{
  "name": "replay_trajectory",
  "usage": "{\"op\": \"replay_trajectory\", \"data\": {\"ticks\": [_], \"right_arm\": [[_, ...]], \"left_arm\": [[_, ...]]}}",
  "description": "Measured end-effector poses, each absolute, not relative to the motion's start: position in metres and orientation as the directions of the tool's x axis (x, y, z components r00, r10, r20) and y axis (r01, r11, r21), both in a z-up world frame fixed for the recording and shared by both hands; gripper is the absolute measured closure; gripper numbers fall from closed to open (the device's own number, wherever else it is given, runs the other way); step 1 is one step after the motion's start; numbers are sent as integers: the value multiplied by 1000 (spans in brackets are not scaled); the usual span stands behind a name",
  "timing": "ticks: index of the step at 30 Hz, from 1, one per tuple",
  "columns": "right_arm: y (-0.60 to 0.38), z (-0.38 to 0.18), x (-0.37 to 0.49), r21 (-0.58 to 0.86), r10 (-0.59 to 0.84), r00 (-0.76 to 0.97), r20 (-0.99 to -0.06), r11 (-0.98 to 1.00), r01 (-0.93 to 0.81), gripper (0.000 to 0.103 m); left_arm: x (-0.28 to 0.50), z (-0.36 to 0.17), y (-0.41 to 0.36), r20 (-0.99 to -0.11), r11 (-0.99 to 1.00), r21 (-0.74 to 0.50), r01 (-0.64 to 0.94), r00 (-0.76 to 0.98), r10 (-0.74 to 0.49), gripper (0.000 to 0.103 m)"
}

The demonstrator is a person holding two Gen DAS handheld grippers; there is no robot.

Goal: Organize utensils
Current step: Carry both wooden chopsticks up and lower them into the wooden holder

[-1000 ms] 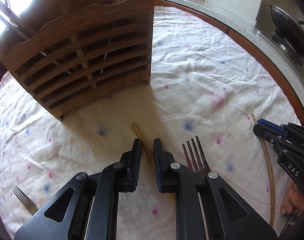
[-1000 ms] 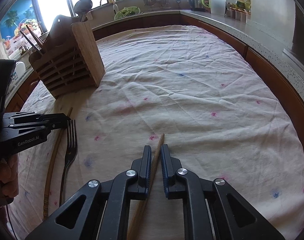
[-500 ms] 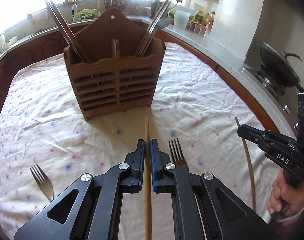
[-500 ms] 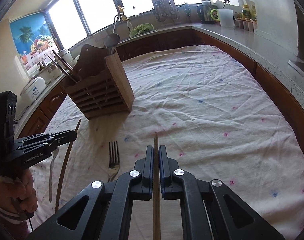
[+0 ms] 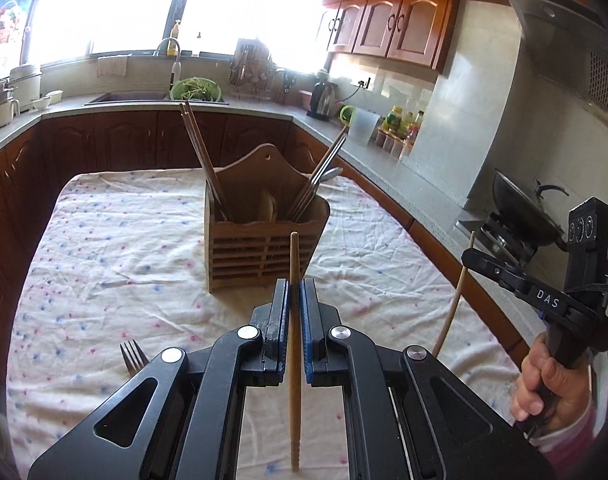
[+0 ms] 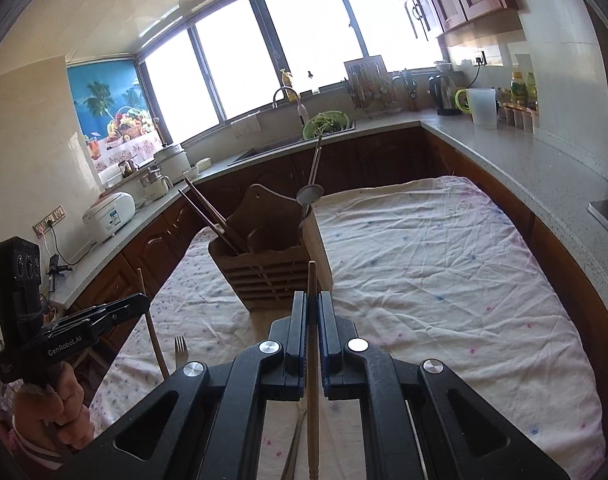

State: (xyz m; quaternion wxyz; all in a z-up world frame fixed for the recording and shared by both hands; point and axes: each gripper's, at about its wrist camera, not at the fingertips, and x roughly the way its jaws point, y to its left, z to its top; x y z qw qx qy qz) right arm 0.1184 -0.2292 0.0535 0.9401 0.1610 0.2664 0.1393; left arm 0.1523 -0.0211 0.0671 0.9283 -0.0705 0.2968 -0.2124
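Gripping one chopstick (image 5: 294,280) each, both tongs (image 5: 294,292) raised.

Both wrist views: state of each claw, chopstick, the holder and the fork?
Left claw: shut on left chopstick, lifted.
Right claw: shut on right chopstick, lifted.
Wooden holder: upright, utensils standing in it.
Fork: lying on the tablecloth.

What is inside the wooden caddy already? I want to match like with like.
The wooden caddy holds dark chopsticks leaning out of its left compartment and metal utensils, one a spoon, out of its right. Their lower ends are hidden behind the slatted front.
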Motion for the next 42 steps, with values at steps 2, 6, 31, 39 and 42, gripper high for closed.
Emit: {"op": "replay_trajectory", "data": {"ticks": [2, 6, 31, 39, 42], "right_arm": [[-228, 62, 117, 375, 349, 830, -434, 908, -186, 98], [-225, 73, 118, 373, 357, 840, -408, 905, -204, 98], [-217, 96, 141, 371, 375, 857, -355, 897, -239, 98], [-217, 120, 164, 373, 372, 878, -300, 893, -251, 98], [-218, 132, 174, 369, 367, 889, -273, 893, -256, 98]], "left_arm": [[149, 72, -14, -501, 901, -264, 343, 749, -432, 98], [146, 79, -3, -473, 904, -275, 328, 772, -425, 98], [155, 104, 18, -379, 897, -314, 310, 825, -418, 98], [177, 127, 28, -298, 893, -338, 296, 867, -400, 98], [187, 139, 31, -264, 897, -331, 292, 884, -385, 98]]}}
